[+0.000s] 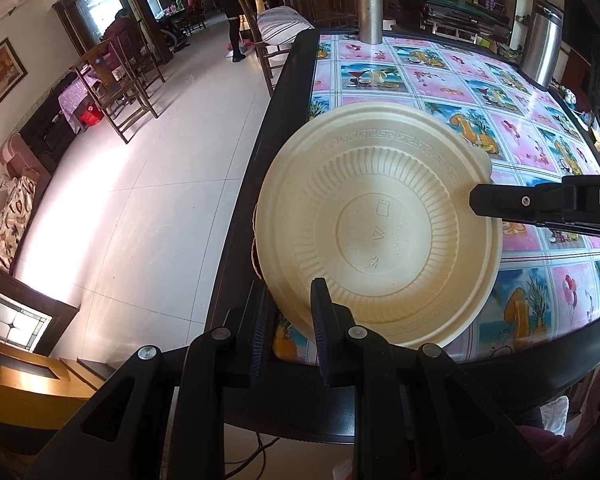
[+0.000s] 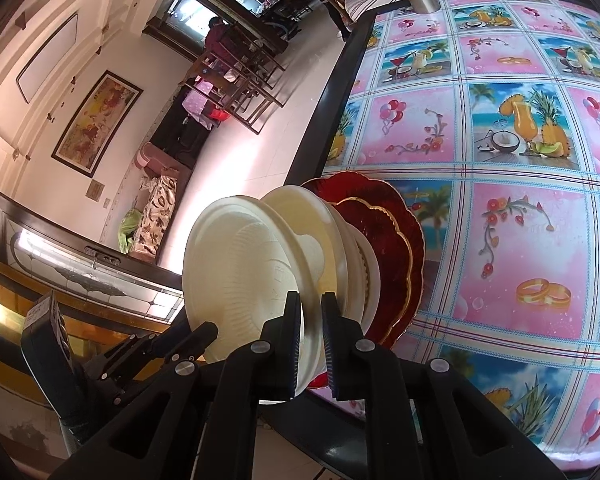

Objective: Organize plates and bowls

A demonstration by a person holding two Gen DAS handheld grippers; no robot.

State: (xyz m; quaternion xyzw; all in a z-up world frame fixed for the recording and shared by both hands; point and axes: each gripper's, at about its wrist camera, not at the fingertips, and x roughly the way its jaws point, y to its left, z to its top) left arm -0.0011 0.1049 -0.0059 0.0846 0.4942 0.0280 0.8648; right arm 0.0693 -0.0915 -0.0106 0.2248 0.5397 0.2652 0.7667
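A cream plastic bowl (image 1: pixel 380 236) lies upside down on a stack at the table's near left corner. In the right wrist view it (image 2: pixel 240 276) tops another cream bowl (image 2: pixel 332 240), a white dish and two red gold-rimmed plates (image 2: pixel 396 240). My left gripper (image 1: pixel 290 328) straddles the bowl's near rim with a gap between its fingers; contact is unclear. My right gripper (image 2: pixel 311 344) has its fingers close either side of the top bowl's rim; it shows in the left wrist view (image 1: pixel 500 204) at the bowl's right rim.
The table (image 1: pixel 284 92) has a dark frame and a patterned pink and blue cloth (image 2: pixel 520 160). A steel flask (image 1: pixel 370 10) stands at the far edge, a steel bin (image 1: pixel 544 44) beyond the right. Chairs and tiled floor lie to the left.
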